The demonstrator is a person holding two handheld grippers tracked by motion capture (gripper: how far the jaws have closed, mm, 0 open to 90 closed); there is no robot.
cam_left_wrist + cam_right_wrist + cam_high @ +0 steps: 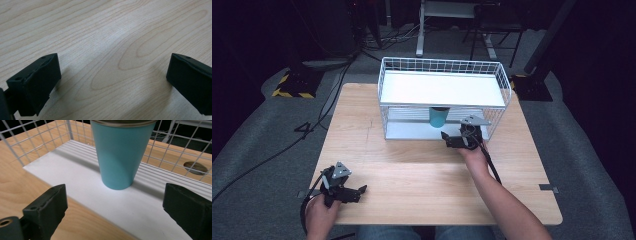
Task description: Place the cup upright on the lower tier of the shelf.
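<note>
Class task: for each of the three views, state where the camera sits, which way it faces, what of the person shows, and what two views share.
High view: above the near edge, facing forward and down on the table; forearms and both grippers show.
Left gripper view: on the left gripper, facing bare tabletop; open jaws show.
Right gripper view: on the right gripper, facing the rack's lower shelf; open jaws show.
Shared by high and right views: the teal cup.

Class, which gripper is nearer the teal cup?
Right. The right gripper sits just before the teal cup, fingers open; the left gripper rests at the table's near left corner.

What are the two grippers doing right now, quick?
Left gripper: open, holding nothing, over bare table.
Right gripper: open, holding nothing, facing the teal cup.
</note>
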